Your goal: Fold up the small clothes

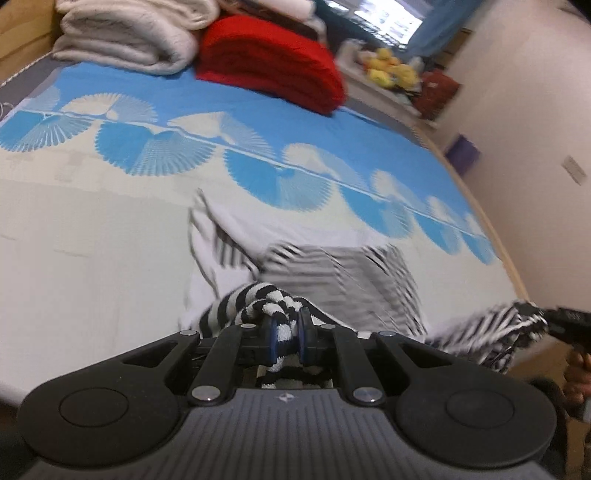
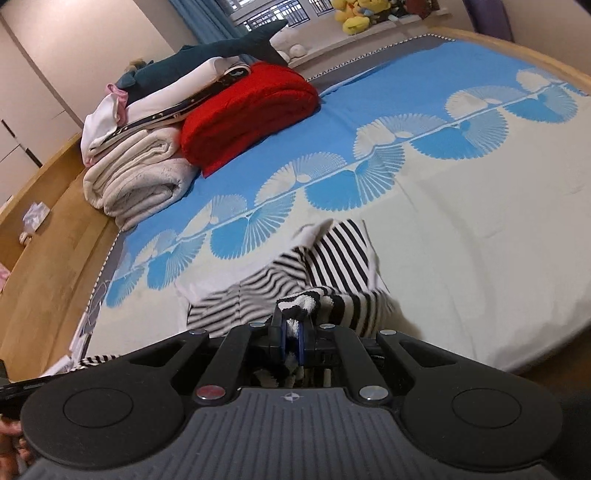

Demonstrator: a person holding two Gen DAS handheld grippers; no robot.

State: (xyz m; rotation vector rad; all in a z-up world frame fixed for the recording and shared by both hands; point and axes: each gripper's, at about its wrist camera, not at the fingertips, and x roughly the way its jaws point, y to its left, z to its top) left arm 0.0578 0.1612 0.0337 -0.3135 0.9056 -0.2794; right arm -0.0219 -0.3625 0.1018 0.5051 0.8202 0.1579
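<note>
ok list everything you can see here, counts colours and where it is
striped garment: one, black and white, near edge of the bed, pinched at two spots
bedsheet: one, cream and blue with fan pattern, covering the bed
red blanket: one, folded, far end of the bed
cream blanket: one, folded, beside the red one
white bedding: folded, on top of the cream blanket
shark plush: one, dark teal, atop the pile
yellow plush toys: a few, window ledge
left tongs: black, shut on the garment
right tongs: black, shut on the garment
</note>
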